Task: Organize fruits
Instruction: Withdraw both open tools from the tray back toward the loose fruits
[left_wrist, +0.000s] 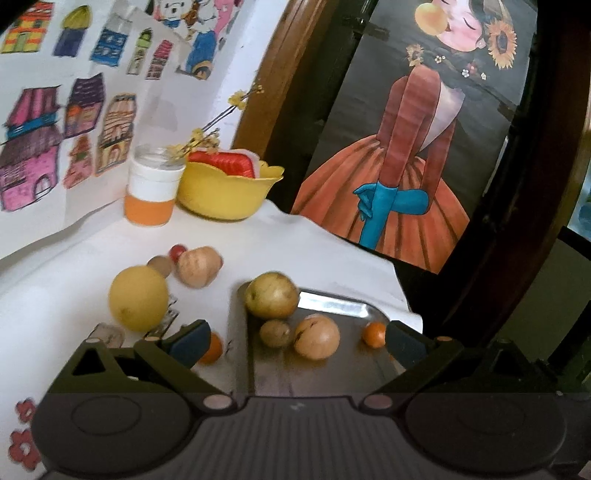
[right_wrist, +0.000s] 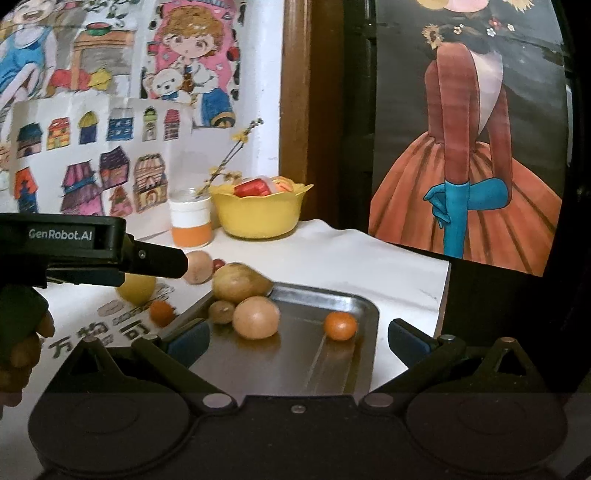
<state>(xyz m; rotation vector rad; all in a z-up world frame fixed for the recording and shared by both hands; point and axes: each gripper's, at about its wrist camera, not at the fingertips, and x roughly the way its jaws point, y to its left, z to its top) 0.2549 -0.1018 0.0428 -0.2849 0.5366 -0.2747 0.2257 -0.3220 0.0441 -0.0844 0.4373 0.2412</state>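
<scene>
A metal tray (right_wrist: 364, 308) holds a yellow-brown pear (right_wrist: 240, 282), a kiwi (right_wrist: 221, 312), a round tan fruit (right_wrist: 255, 317) and a small orange (right_wrist: 340, 325). My right gripper (right_wrist: 298, 341) hangs open over the tray's near end. My left gripper (left_wrist: 295, 347) is also open, above the tray (left_wrist: 332, 306) near the tan fruit (left_wrist: 317, 336) and kiwi (left_wrist: 275, 333). Left of the tray on the white cloth lie a large yellow fruit (left_wrist: 138, 298), another tan fruit (left_wrist: 198, 266), a second kiwi (left_wrist: 159, 265), a red cherry tomato (left_wrist: 177, 252) and an orange (left_wrist: 213, 349) partly behind my left finger.
At the back stand a yellow bowl (left_wrist: 225, 195) with red contents and a white-and-orange jar (left_wrist: 151, 192) with dried flowers. Drawings cover the wall on the left. The table edge (right_wrist: 445, 291) drops off at the right before a dark poster. A hand (right_wrist: 22, 343) holds the left gripper.
</scene>
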